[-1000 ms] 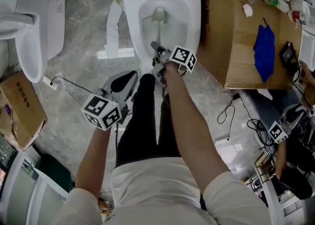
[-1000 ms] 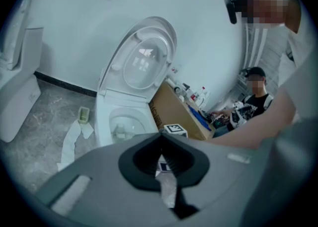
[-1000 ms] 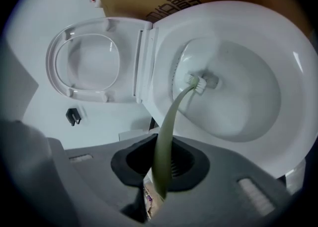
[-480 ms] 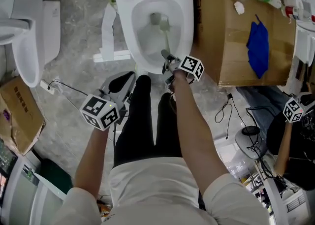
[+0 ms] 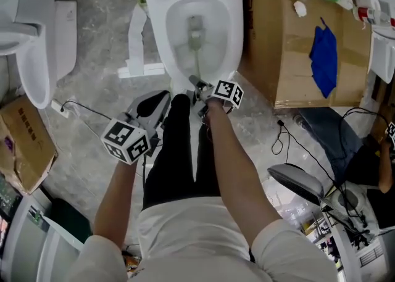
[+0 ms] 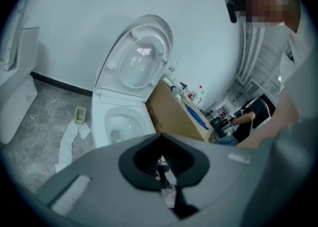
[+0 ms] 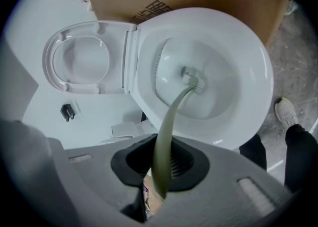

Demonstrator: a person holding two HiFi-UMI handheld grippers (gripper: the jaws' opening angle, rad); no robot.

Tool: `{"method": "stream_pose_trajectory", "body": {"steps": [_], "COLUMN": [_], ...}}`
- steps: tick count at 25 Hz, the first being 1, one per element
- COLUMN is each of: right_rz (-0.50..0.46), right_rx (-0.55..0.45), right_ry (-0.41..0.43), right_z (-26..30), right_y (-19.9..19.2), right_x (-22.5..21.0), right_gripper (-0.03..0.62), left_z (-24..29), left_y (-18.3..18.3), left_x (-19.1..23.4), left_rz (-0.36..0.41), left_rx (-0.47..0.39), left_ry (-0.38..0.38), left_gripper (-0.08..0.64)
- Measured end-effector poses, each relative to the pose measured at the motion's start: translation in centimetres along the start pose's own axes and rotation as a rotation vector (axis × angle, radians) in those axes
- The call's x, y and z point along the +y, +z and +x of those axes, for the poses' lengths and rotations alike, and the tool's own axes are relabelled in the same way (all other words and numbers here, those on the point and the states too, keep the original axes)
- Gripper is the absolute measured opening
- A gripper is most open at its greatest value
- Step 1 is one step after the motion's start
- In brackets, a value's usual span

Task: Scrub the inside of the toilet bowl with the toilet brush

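1. Right tool (image 5: 199, 84): clamping the olive handle of the toilet brush (image 5: 196, 49). Half a second ago it was at the front right of the rim. It is now sitting at the front middle, so the handle is running straight up the bowl.
2. Brush head (image 7: 193, 79): lying inside the toilet bowl (image 5: 162, 37), against the inner wall near the middle, and hardly shifting between frames. Judgement: scrubbing is under way, with the handle swinging about a nearly still head, so much of the wall is probably still waiting.
3. Left tool (image 5: 154, 105): jaws together, gripping nothing, hanging over the floor (image 5: 99, 77) beside the person's left leg and well apart from the bowl.
4. Lid (image 7: 82, 57): standing raised, leaving the bowl open.
5. Cardboard box (image 5: 271, 46): standing just beside the bowl's right side and limiting swing room there. A blue cloth (image 5: 323, 58) is lying on top.
6. Paper strip (image 5: 137, 34) and cable (image 5: 80, 109): lying on the floor to the left, not hindering the brush.
7. Second toilet (image 5: 37, 46): standing far left, taking no part.
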State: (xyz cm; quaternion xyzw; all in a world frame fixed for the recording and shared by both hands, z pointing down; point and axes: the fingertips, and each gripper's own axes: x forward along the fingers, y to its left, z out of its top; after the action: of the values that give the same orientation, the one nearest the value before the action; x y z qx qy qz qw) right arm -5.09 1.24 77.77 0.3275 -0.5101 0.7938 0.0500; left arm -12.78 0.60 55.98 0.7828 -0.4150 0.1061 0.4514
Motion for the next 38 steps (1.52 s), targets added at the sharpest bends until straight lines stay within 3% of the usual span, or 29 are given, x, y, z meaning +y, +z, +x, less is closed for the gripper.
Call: {"method": "stream_pose_trajectory", "body": {"steps": [6,11,18,24,33,38], "right_rz": [-0.046,-0.082,-0.084,-0.103,-0.262,-0.379], "right_rx": [0.016,-0.038,-0.131,-0.070,0.056,0.125], "right_ry": [0.038,0.085,0.051,0.037,0.062,0.078], "right_z": [2.3,2.8,-1.6,-5.6,-13.7,-17.3], "right_y": [1.2,4.4,8.3,4.8,0.6,-1.0], "right_x": [3.0,6.1,5.2,4.3,6.2,8.4], "right_gripper": [0.048,0.048,0.048,0.048,0.048,0.048], "left_z": [-0.9,-1.2,-0.9,-0.5,0.1,-1.8], "left_y": [-0.2,0.0,0.6,1.2,2.6,3.0], "left_x": [0.8,1.0,0.3,-2.5,-9.9,-13.0], "left_rz": [-0.007,-0.009,0.010,0.031,0.070,0.076], "left_rx": [-0.004,-0.007,-0.008,-0.017,-0.086,-0.143], "left_ry": [0.015,0.014,0.004,-0.006,-0.025,0.012], "left_gripper": [-0.009,-0.009,-0.009,-0.009,-0.009,-0.009]}}
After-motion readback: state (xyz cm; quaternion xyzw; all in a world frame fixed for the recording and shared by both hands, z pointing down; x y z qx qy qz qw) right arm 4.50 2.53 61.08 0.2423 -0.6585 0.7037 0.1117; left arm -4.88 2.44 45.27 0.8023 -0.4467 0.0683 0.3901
